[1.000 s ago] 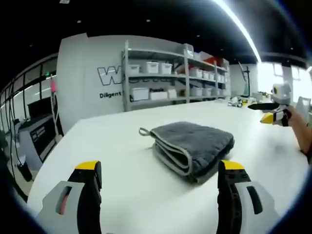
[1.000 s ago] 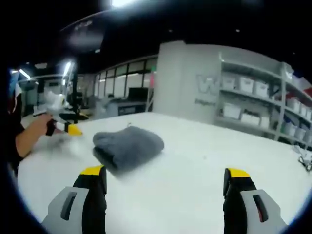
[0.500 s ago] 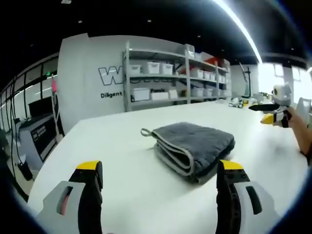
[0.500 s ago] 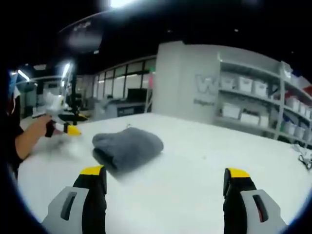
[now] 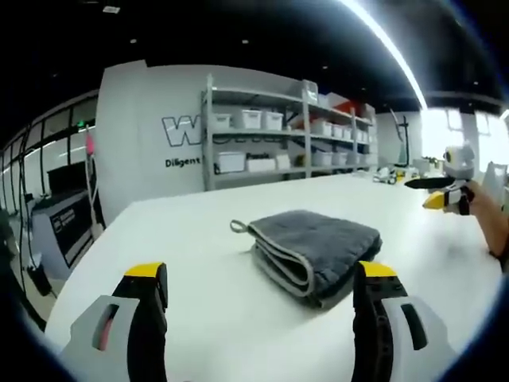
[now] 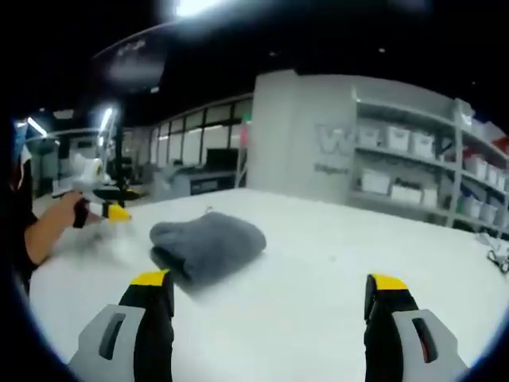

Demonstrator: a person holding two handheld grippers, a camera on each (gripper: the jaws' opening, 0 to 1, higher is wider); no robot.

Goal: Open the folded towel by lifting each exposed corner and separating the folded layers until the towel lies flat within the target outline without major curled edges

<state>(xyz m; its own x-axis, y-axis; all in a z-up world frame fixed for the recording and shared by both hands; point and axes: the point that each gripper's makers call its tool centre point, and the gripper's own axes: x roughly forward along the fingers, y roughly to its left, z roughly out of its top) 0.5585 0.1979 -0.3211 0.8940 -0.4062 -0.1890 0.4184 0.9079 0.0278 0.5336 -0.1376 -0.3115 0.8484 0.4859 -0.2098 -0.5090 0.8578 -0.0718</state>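
Right now I have the folded grey towel (image 5: 312,253) lying on the white surface (image 5: 199,318), a little ahead of my left gripper (image 5: 258,306) and toward its right jaw. My left jaws are spread wide with nothing between them. My right gripper (image 6: 269,314) is also spread and empty; from its view the towel (image 6: 208,245) sits off to the left, well ahead of the jaws.

It looks like a thick, plush cloth, soft and limp, so I judge it light but floppy: it will drape and sag from wherever I pinch it rather than lift as a slab. The pale bound edge (image 5: 280,256) shows the stacked layers on the side facing my left gripper, and a small hanging loop (image 5: 236,227) sticks out at the near-left corner.

I would take the top layer only, at that corner beside the loop, pinching shallow so I don't catch the layers beneath. The pile should grip well in the jaws. I cannot make out a target outline on the surface.
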